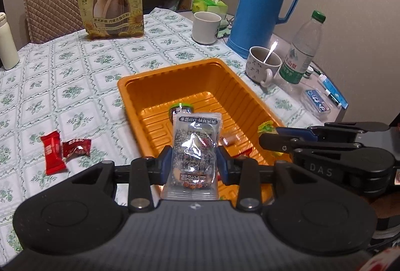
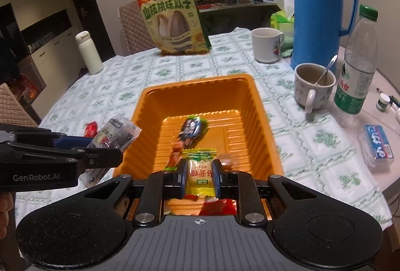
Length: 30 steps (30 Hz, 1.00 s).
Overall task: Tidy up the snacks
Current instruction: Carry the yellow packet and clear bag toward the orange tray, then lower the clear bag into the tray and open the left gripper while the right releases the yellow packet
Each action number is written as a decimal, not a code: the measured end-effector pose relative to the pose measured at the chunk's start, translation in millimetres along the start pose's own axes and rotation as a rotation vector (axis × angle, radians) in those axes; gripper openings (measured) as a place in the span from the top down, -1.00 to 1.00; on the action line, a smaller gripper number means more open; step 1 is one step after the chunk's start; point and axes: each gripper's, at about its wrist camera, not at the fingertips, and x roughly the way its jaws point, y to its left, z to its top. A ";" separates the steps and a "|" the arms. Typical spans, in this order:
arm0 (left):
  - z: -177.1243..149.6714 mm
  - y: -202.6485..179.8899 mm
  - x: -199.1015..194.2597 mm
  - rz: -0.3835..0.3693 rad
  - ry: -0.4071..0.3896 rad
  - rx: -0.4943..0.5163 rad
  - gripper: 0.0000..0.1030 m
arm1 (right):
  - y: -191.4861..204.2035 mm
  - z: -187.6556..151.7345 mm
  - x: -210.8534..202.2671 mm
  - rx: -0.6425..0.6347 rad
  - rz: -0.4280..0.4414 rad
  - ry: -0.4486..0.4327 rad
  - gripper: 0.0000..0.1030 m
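Clamped between the pads of the left gripper [image 1: 193, 166] was a clear snack packet [image 1: 193, 156], held over the near rim of the orange tray [image 1: 140, 86]. A yellow-green candy [image 2: 200, 171] was pinched by the right gripper [image 2: 200, 177] above the same tray. Several wrapped snacks already lay inside — two red candies [image 1: 62, 151] remained on the tablecloth [image 1: 75, 76], so the sorting was judged well advanced but unfinished.

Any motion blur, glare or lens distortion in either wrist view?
Left wrist view: sharp; glare on the clear silver-printed snack packet in the left gripper; fisheye bends the tall blue plastic thermos. Right wrist view: dark-wrapped snack in the orange plastic tray is smeared.
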 end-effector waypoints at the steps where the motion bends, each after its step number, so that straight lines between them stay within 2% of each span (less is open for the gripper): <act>1: 2.3 -1.3 2.3 0.008 -0.002 -0.002 0.34 | -2.4 1.6 1.5 0.000 0.000 -0.002 0.59; 17: 33.4 2.5 50.3 0.107 0.020 -0.082 0.34 | -28.6 33.8 45.5 -0.013 0.009 -0.002 0.59; 30: 50.3 14.3 93.7 0.163 0.064 -0.093 0.33 | -37.6 48.2 80.2 -0.010 0.007 0.015 0.60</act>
